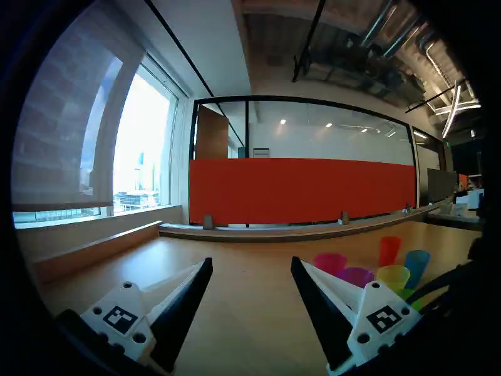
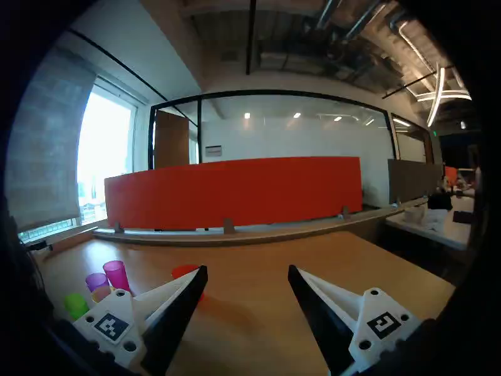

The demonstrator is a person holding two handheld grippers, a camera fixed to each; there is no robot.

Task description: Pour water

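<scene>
Cups [image 1: 393,276] of coloured plastic stand in a tight cluster on the wooden table [image 1: 250,326], at the lower right of the left gripper view. A magenta cup [image 1: 330,262] is leftmost, with a purple cup [image 1: 356,276] just beside it. A red cup [image 1: 389,250] and a blue cup [image 1: 417,266] stand behind, and a yellow cup [image 1: 393,277] is in front of those two. All are upright. From this low angle their insides are hidden, so I cannot tell whether any holds water.

The left gripper [image 1: 251,260] has its fingers spread wide with only bare tabletop between them. The cluster sits just beyond and to the right of its right finger, whose tip overlaps the magenta cup in the picture. Whether they touch I cannot tell.

In the right gripper view, the right gripper [image 2: 247,268] is likewise spread, with nothing held. Here the cups lie at the lower left. The red cup [image 2: 185,272] peeks out behind the tip of the left finger. The magenta cup [image 2: 116,274], the purple cup [image 2: 96,281] and a green cup [image 2: 76,305] stand farther left.

A red panel [image 1: 300,191] runs along the table's far edge, and a bright window [image 1: 141,150] fills the left.
</scene>
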